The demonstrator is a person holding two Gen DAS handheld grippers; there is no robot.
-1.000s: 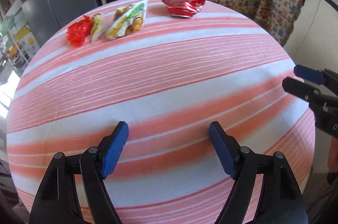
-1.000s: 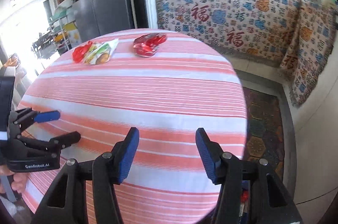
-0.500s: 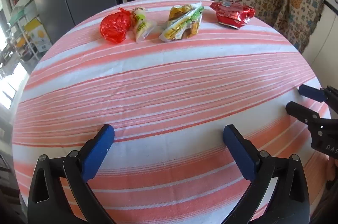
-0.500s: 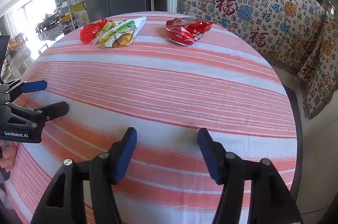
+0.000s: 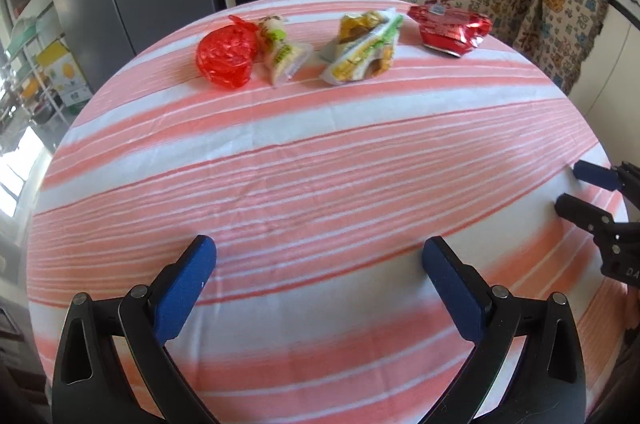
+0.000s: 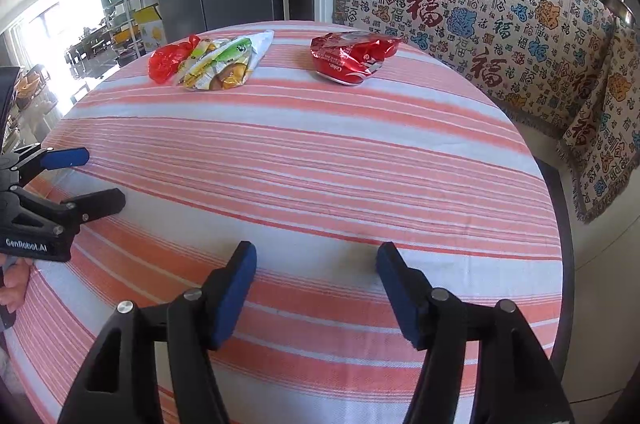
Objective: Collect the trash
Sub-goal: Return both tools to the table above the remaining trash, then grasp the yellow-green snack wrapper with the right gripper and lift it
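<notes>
4 wrappers (image 5: 360, 52) sit at the desk's (image 5: 320, 152) far edge. Left gripper (image 5: 320, 264) jaws wide apart, empty; right gripper (image 6: 312, 260) jaws just opening, empty. Reach far, straddle 1 wrapper, pinch low.

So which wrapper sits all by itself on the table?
The shiny red foil wrapper at the right end; the other wrappers huddle together to its left.

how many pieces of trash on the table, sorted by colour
red: 2, the red crinkly wrapper and the red foil packet
white and green: 1, the small white-green packet
yellow and green: 1, the yellow-green snack bag
total: 4
</notes>
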